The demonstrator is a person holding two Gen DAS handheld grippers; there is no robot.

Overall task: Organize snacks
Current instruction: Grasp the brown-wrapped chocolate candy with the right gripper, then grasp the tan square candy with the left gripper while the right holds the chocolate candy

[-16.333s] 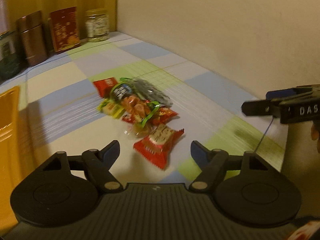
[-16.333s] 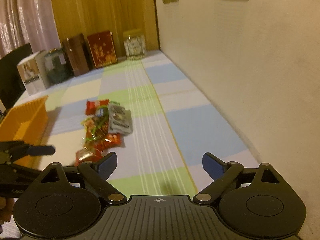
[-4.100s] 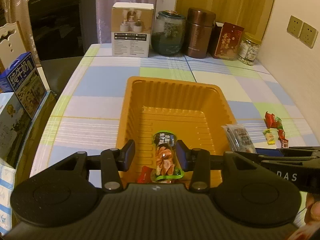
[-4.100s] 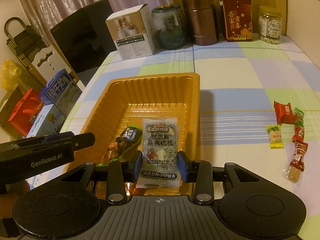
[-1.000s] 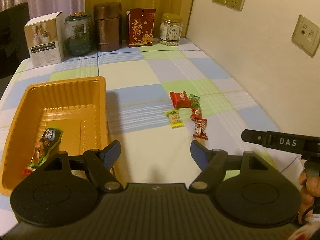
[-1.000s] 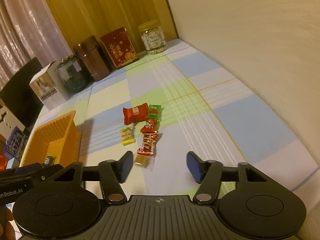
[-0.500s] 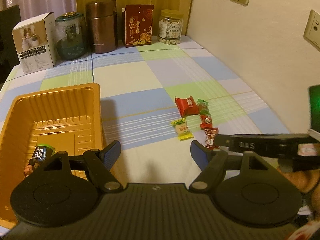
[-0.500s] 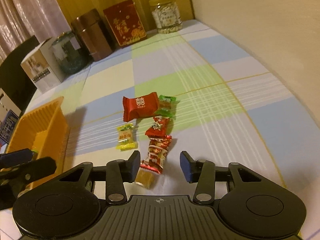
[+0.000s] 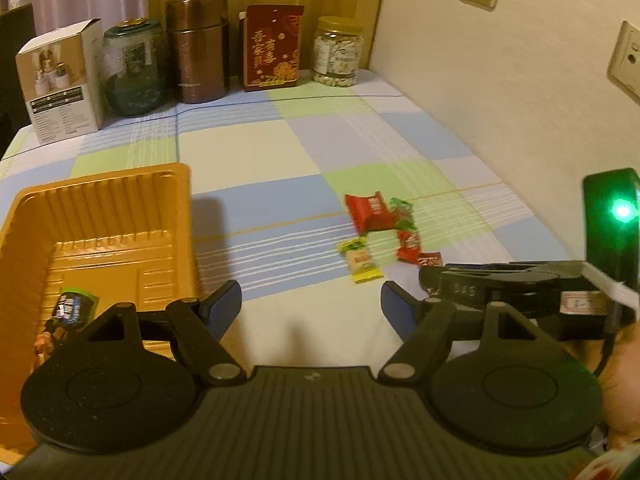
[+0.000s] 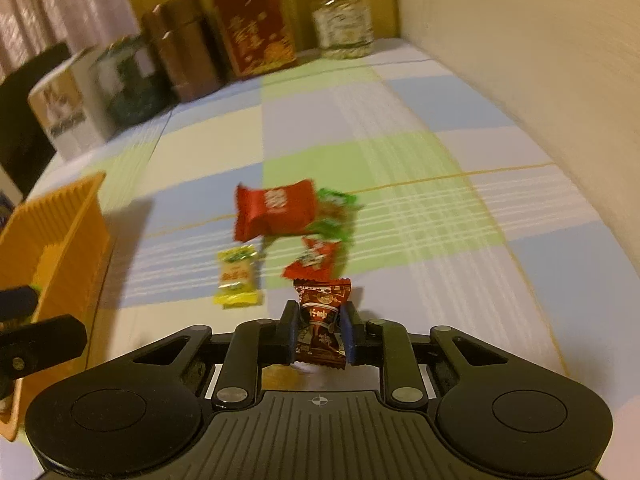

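Observation:
My right gripper [image 10: 319, 332] is shut on a dark red candy packet [image 10: 322, 318] low over the checked tablecloth. Beyond it lie a small red candy [image 10: 314, 260], a yellow candy [image 10: 237, 278], a large red packet [image 10: 274, 208] and a green candy [image 10: 336, 210]. In the left wrist view my left gripper [image 9: 311, 306] is open and empty above the cloth, beside the orange tray [image 9: 120, 208], which holds a snack pack [image 9: 68, 312]. The same candies lie ahead: the red packet [image 9: 366, 210], the yellow candy [image 9: 360, 260]. The right gripper [image 9: 432, 280] shows at the right.
A white box [image 9: 60, 80], a green glass jar [image 9: 132, 72], a brown canister [image 9: 198, 48], a red box [image 9: 274, 46] and a nut jar [image 9: 338, 52] line the table's back edge. A wall [image 9: 520, 80] with sockets borders the right side.
My right gripper has moved down and forward and closed on the dark red candy packet. My left gripper has stayed open, shifting slightly beside the tray.

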